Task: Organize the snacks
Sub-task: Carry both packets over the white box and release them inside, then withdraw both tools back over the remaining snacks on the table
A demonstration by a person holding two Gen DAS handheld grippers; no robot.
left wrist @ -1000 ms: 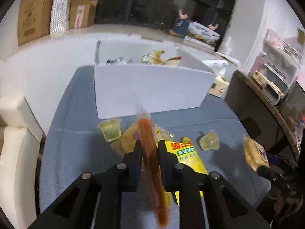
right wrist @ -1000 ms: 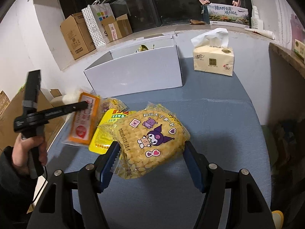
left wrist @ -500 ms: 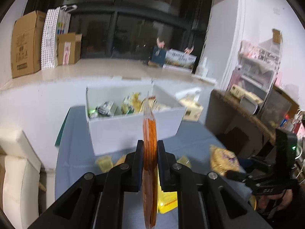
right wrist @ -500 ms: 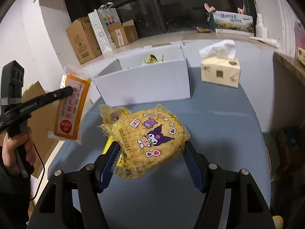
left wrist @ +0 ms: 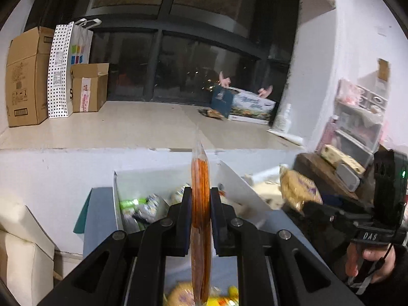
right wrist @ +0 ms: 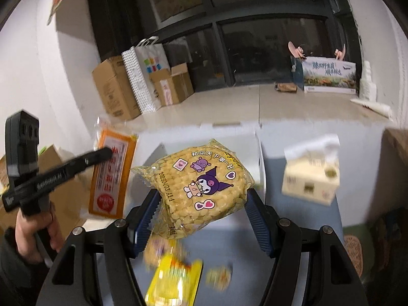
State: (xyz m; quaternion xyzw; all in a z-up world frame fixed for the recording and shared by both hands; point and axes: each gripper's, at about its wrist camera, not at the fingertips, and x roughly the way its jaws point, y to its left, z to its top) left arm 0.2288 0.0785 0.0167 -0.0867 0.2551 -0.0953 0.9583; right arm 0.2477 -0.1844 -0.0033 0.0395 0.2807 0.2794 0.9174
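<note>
My left gripper is shut on a flat orange snack packet, held on edge in the air just in front of the open white box. The packet and the left gripper also show in the right wrist view, at the left. My right gripper is shut on a yellow corn-snack bag with a purple cartoon print, raised above the table. The bag shows in the left wrist view, right of the box, which holds several snacks.
A yellow packet, a small jelly cup and other snacks lie blurred on the blue tablecloth below. A tissue box stands right of the white box. Cardboard boxes and a paper bag stand on the ledge behind.
Both grippers have risen and moved toward the white box with their packets. The table and loose snacks have dropped low in both views.
</note>
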